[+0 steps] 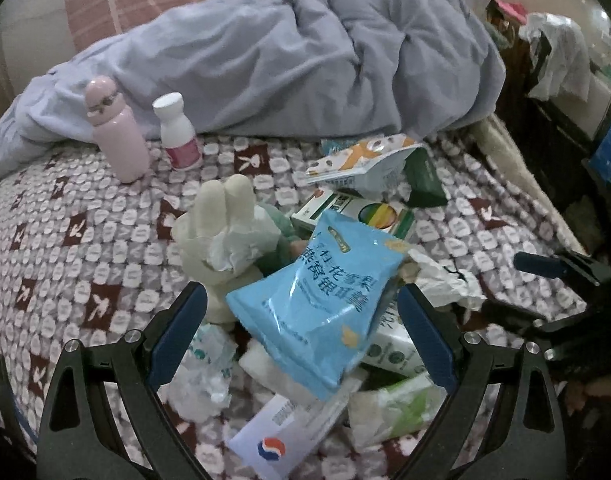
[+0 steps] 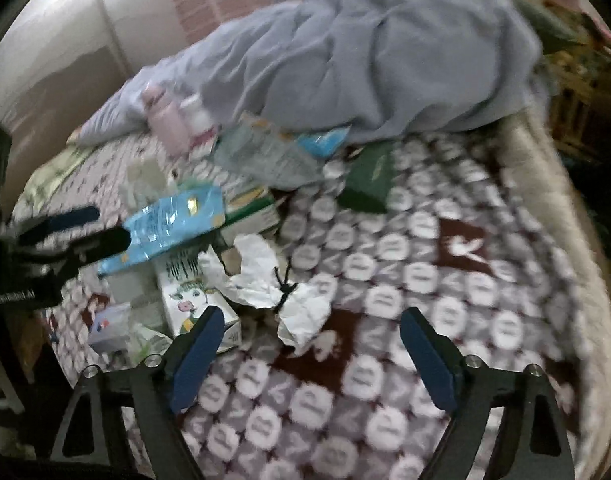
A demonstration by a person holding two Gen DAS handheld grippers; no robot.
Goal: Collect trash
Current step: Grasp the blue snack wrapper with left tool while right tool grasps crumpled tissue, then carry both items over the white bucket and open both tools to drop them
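A pile of trash lies on the patterned bedspread (image 1: 65, 240). My left gripper (image 1: 301, 304) is open, its jaws wide on either side of a light blue snack packet (image 1: 317, 300) that lies tilted on the pile. Around it are crumpled white paper (image 1: 445, 280), a white glove (image 1: 221, 232), tissue (image 1: 201, 376), a green-and-white carton (image 1: 389, 352) and a white card (image 1: 273, 440). My right gripper (image 2: 309, 324) is open and empty above the bedspread, right of the crumpled paper (image 2: 273, 284). The blue packet (image 2: 169, 224) and my left gripper (image 2: 77, 232) show at the left.
A pink flask (image 1: 117, 132) and a white pill bottle (image 1: 177, 132) stand upright at the back left. A grey-blue duvet (image 1: 305, 52) is bunched behind. A dark green box (image 1: 423, 180) and an orange-white packet (image 1: 365, 160) lie beyond the pile. The bed edge (image 2: 553, 216) runs along the right.
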